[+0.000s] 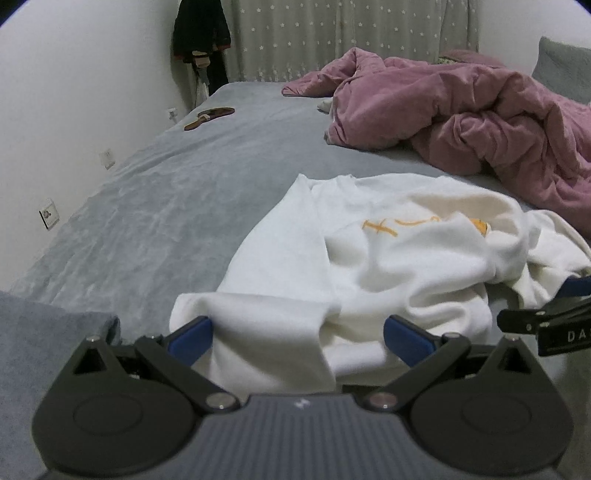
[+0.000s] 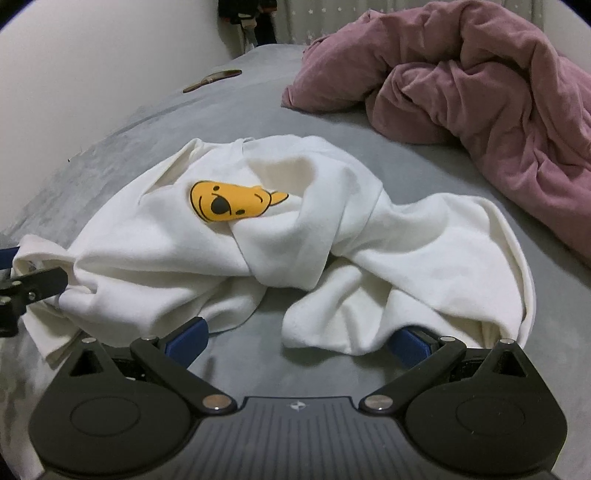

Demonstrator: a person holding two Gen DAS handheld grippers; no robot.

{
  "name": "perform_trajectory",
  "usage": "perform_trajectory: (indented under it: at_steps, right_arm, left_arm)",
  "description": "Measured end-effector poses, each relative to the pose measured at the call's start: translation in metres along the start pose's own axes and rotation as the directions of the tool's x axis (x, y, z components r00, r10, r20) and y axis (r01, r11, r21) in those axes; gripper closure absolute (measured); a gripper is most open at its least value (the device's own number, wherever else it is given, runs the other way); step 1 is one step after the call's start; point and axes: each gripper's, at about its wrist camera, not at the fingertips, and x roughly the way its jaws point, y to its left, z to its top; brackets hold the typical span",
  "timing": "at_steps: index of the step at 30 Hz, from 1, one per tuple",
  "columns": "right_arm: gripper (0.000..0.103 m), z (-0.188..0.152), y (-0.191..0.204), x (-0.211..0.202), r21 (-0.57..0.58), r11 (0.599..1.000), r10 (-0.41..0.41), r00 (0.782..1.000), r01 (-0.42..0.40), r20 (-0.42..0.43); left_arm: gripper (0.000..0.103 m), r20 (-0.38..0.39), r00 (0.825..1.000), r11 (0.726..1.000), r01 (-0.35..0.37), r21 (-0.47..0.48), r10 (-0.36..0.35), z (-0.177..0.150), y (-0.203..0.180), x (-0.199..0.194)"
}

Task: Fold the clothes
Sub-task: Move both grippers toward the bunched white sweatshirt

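Observation:
A crumpled white sweatshirt (image 1: 388, 258) with a yellow bear face print (image 2: 229, 206) lies on the grey bed (image 1: 166, 206). My left gripper (image 1: 295, 339) is open, its blue fingers (image 1: 190, 338) spread wide around the garment's near edge, with cloth lying between them. My right gripper (image 2: 295, 339) is open too, with its blue fingers (image 2: 184, 341) at the sweatshirt's (image 2: 295, 251) near edge. Cloth covers the tip of the right finger. Each gripper shows in the other's view: the right one (image 1: 546, 321) at the garment's right side, the left one (image 2: 22, 295) at its left side.
A rumpled pink quilt (image 1: 480, 122) fills the back right of the bed and also shows in the right wrist view (image 2: 480, 85). A brown flat object (image 1: 210, 116) lies at the far left edge by the white wall (image 1: 74, 110). Dark clothes (image 1: 201, 33) hang in the corner.

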Motion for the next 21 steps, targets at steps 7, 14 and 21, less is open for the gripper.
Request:
perform_trajectory:
  at_steps: [7,14,21]
  right_arm:
    - [0.0,0.0,0.002,-0.006,0.013,1.0,-0.008,0.999,0.008,0.038]
    - [0.0,0.008,-0.004,-0.006,0.022,0.998,-0.058,0.995,0.057,0.083]
    - [0.0,0.012,-0.009,-0.005,0.027,0.997,-0.069,0.993,0.067,0.092]
  left_arm:
    - [0.0,0.007,1.0,0.999,-0.017,-0.027,0.017,0.002,0.004,0.002]
    - [0.0,0.021,0.997,0.997,-0.067,-0.049,0.068,0.009,0.009,0.006]
    - [0.0,0.012,0.996,0.995,-0.083,-0.051,0.083,0.011,0.013,0.011]
